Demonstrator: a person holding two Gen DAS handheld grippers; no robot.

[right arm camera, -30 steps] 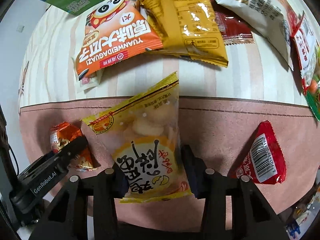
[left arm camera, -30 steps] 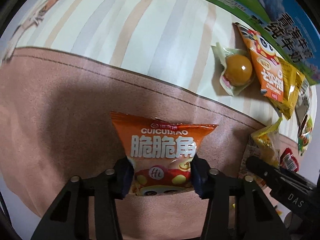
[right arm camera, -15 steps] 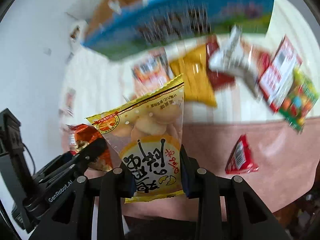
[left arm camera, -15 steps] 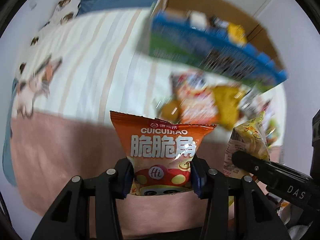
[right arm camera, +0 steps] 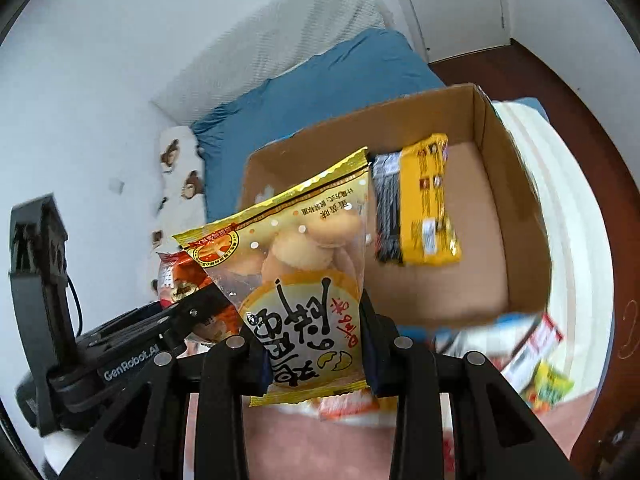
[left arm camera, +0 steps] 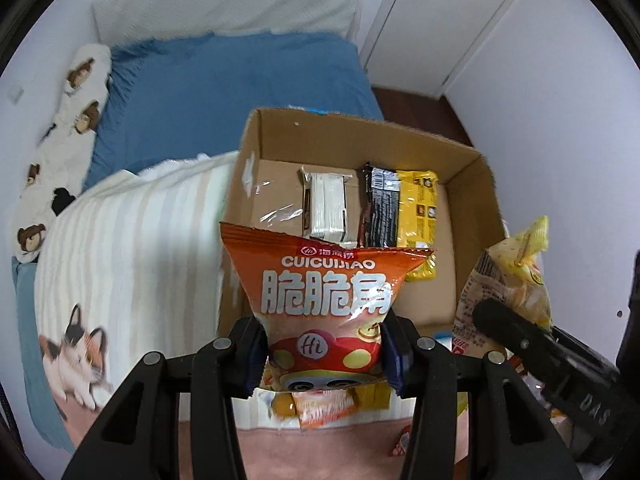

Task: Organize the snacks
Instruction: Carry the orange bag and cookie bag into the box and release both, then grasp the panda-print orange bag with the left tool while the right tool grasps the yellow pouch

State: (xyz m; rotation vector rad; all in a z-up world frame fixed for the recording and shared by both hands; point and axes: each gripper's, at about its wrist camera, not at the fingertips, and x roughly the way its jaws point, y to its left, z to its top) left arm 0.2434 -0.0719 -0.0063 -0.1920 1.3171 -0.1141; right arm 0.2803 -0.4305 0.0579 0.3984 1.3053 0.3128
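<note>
Both grippers have come up from the pink blanket, where a second ago they held their packets low over the bedding, and now the open cardboard box [left arm camera: 280,152] fills the middle of both views. The left gripper [left arm camera: 324,350] is clamped on the lower part of the orange snack bag [left arm camera: 326,284], held upright at the centre of the left wrist frame with its top edge overlapping the box's near wall. The right gripper [right arm camera: 312,356] is closed on the yellow biscuit packet [right arm camera: 304,280], which stands at centre-left of the right wrist frame in front of the box's left half. Inside the box, towards its back, lie a white packet [left arm camera: 328,208], a black packet [left arm camera: 380,208] and a yellow packet [left arm camera: 418,216]. Loose snacks [right arm camera: 536,364] remain on the bed at the lower right. The lift suggests both packets are being carried to the box; its bare floor in front of the packed items looks the likely landing place, and neither packet is over it yet
</note>
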